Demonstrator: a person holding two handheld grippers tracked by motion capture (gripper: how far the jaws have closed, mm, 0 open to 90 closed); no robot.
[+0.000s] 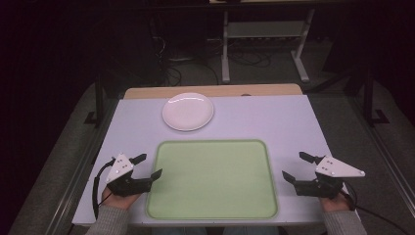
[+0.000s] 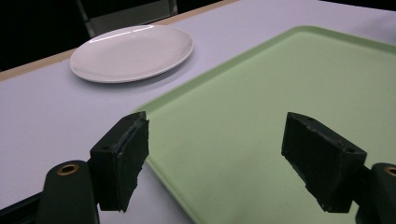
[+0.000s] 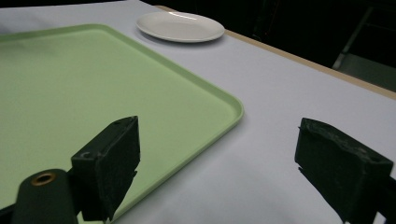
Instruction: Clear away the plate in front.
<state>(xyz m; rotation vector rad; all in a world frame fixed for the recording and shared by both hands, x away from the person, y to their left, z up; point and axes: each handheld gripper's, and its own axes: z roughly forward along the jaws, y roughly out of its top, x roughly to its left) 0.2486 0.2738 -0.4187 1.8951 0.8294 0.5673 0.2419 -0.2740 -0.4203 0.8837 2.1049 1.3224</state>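
White plate (image 1: 188, 111) beyond green tray (image 1: 213, 209) on table (image 1: 293, 122).

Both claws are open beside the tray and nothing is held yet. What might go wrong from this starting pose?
1. The white plate lies flat with a low rim, so a claw may slip off its edge.
2. The left claw hangs over the green tray's left rim; a forward reach might catch and shift it.
3. The plate is near the table's far edge; a push may slide it toward that edge.

white plate (image 1: 188, 111) beyond green tray (image 1: 212, 179) | both tongs spread, flanking tray
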